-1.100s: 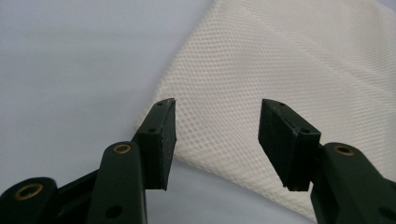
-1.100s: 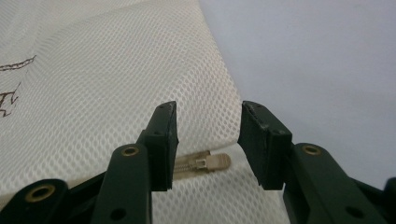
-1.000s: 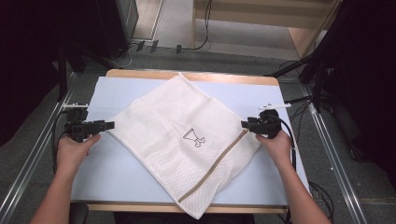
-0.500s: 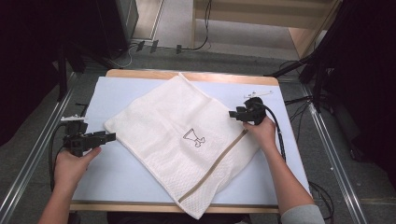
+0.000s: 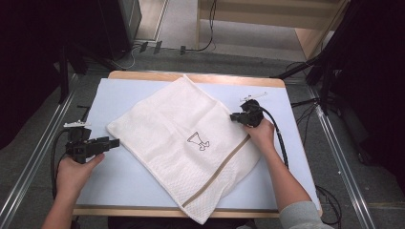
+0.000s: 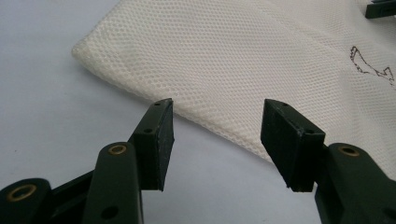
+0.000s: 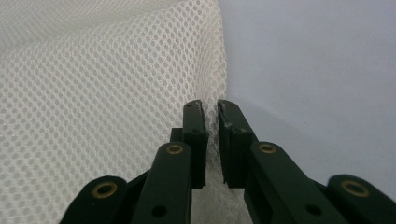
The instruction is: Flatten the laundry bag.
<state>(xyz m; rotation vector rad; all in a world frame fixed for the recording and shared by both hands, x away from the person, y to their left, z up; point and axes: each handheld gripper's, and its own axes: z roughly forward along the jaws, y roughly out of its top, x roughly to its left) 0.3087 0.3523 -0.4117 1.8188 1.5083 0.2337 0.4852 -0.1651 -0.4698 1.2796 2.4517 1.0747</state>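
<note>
On blue table (image 5: pixel 129 90), mesh bag (image 5: pixel 186 143) lying diagonal, right tongs (image 5: pixel 235 117) pinching its edge.

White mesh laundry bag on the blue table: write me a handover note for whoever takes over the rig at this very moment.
Right tool: jaws have just been closing and are shut on the right corner edge of the white mesh laundry bag.
Left tool: open, short of the bag's left corner, nothing between its jaws.
The bag lies flat, diamond-wise, on the pale blue table mat, its printed side up.
Done: right corner gripped.
Left: likely grip the left corner, then lift or fold the bag.
</note>
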